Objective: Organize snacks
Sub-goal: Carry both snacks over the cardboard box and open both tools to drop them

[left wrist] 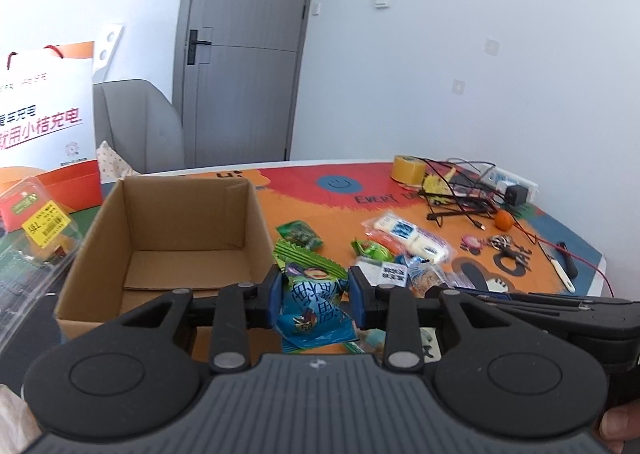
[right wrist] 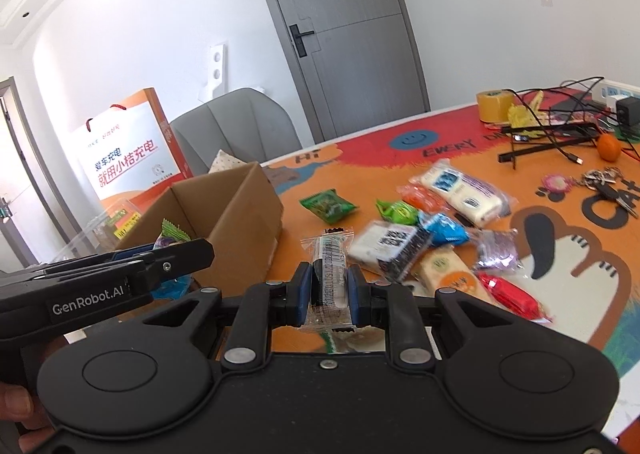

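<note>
You hold one snack in each gripper, above the worktop (right wrist: pixel 520 158).
Left gripper (left wrist: pixel 313 296) fingers clamp the blue-green packet (left wrist: pixel 310 306) upright beside the cardboard box (left wrist: pixel 168 238); right gripper (right wrist: pixel 329 288) fingers pinch the clear sachet (right wrist: pixel 329 274), long axis pointing away.

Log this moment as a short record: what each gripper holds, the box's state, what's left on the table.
left gripper: shut on blue-green packet
right gripper: shut on clear packet
box: open, upright, nothing seen inside
box position: left of the snack pile
snack pile: loose on the table mat, several wrapped packets
other clutter: tape roll, cables, orange, keys
behind box: paper bag
</note>
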Motion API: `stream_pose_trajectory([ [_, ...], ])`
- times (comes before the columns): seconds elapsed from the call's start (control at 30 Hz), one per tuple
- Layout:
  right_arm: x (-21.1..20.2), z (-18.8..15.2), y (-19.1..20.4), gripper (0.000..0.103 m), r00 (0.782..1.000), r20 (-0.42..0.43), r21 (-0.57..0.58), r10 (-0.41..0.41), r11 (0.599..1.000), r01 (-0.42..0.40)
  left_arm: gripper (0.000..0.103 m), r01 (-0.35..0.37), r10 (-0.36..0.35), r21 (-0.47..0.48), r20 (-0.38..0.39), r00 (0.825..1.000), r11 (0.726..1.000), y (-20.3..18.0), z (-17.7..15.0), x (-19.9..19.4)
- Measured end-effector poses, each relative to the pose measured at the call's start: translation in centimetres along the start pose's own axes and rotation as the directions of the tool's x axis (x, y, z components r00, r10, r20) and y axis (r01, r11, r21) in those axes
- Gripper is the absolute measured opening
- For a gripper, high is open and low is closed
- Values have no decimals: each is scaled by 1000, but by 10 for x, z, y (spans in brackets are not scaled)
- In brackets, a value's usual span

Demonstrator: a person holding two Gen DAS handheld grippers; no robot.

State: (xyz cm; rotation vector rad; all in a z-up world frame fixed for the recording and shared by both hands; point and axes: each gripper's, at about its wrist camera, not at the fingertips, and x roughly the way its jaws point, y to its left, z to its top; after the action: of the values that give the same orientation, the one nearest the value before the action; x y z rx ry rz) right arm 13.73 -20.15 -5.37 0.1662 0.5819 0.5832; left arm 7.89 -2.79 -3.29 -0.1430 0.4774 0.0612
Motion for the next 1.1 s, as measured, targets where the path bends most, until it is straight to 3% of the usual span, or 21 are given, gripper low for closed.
stream_pose_trajectory([
  [0.7,39,22,52,21,996,4,-24,88,996,-88,33,-130,137,-142,37,990,981,82,18,-2],
  [1.1,69,32,83,21,992,4,-46,127,991,-127,34,-129,131,-175,-5,991,976,109,19,7],
])
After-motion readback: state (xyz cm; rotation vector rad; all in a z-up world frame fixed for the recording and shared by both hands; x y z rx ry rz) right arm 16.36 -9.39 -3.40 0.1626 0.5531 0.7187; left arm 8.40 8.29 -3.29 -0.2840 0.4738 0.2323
